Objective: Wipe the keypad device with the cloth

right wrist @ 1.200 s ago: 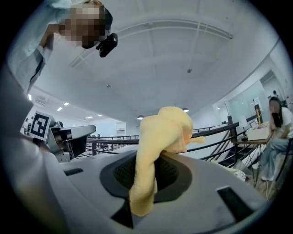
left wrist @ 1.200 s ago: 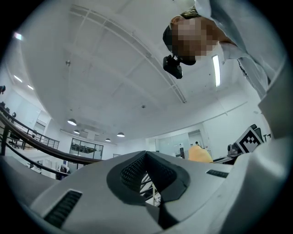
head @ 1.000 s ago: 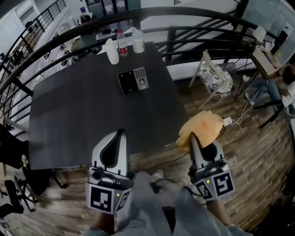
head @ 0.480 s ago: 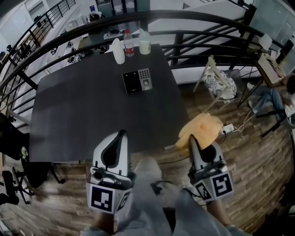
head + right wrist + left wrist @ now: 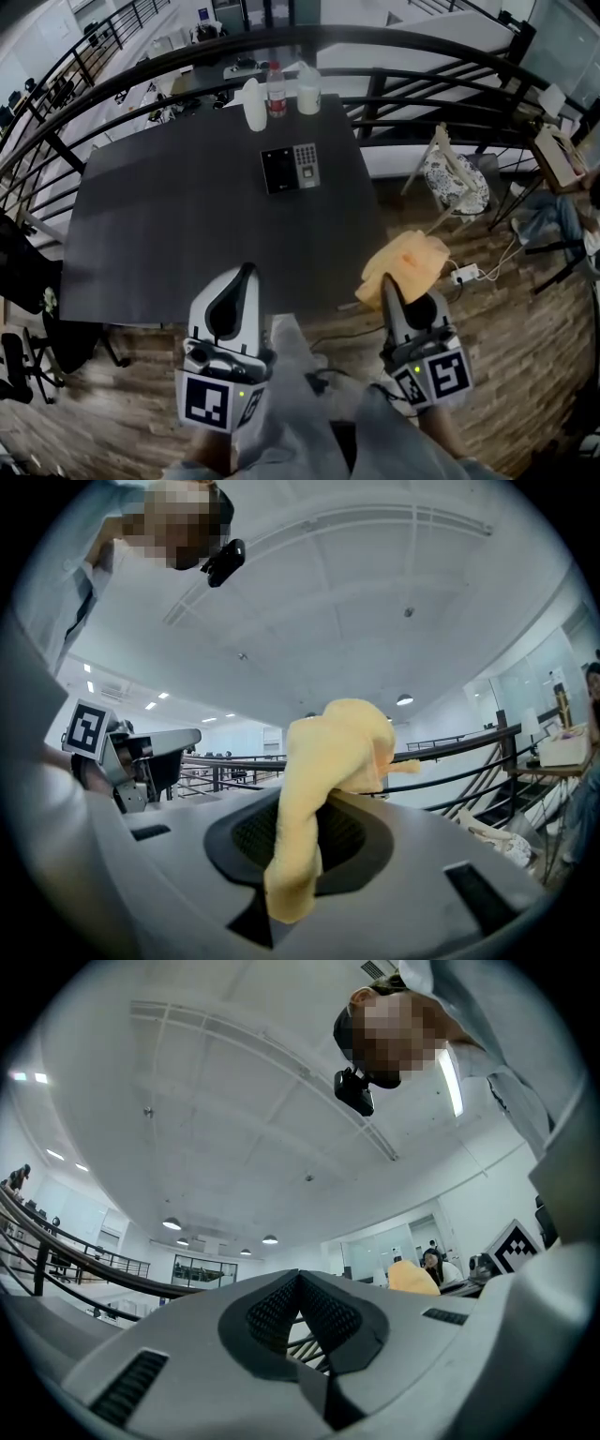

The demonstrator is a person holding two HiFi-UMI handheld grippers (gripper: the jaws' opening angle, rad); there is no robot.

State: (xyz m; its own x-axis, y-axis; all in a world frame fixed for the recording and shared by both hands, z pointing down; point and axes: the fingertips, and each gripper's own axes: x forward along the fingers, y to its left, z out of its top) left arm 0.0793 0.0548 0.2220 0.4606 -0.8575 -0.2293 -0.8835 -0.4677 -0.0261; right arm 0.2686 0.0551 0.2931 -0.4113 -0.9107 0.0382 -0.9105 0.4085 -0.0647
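The black keypad device [image 5: 292, 168] lies flat on the far part of the dark table [image 5: 169, 234], its grey keys toward the right. My right gripper [image 5: 386, 279] is held off the table's near right corner, over the wooden floor, and is shut on a yellow cloth [image 5: 405, 263]. In the right gripper view the cloth [image 5: 330, 778] bunches above the closed jaws and a strip of it hangs down between them. My left gripper [image 5: 247, 270] is at the table's near edge, shut with nothing in it; its jaws [image 5: 298, 1279] point upward at the ceiling.
A white bottle [image 5: 254, 104], a red-labelled bottle [image 5: 276, 91] and a white cup [image 5: 307, 89] stand at the table's far edge. A black railing [image 5: 394, 47] curves behind. A folding chair [image 5: 452, 173] and a power strip [image 5: 466, 275] stand on the floor at right.
The view has shifted: the table and keypad device sit slightly lower and more to the right in the head view. Both grippers keep their places, the right still holding the cloth.
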